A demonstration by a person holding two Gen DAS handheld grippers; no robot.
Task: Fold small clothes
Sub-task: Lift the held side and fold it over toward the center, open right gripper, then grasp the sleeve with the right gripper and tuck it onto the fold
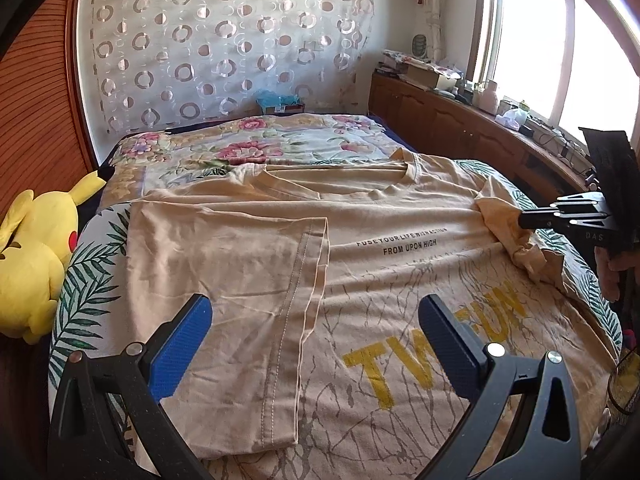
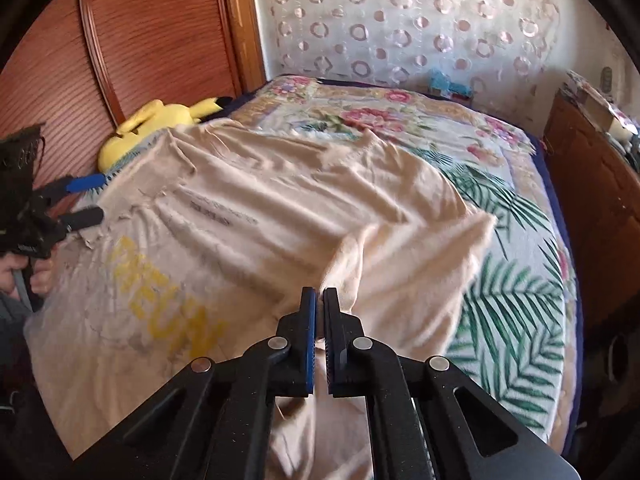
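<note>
A beige T-shirt with yellow letters and black text lies spread on the bed, its left side folded over the middle. My left gripper is open and empty, low over the folded edge. In the right wrist view the T-shirt is pulled taut; my right gripper is shut on a bunch of its fabric at the right sleeve side and lifts it. The right gripper also shows in the left wrist view, pinching the sleeve. The left gripper shows open at the far left of the right wrist view.
The bed has a leaf-print blanket and a floral cover. A yellow plush toy lies at the bed's left edge by the wooden headboard. A wooden cabinet with clutter runs under the window.
</note>
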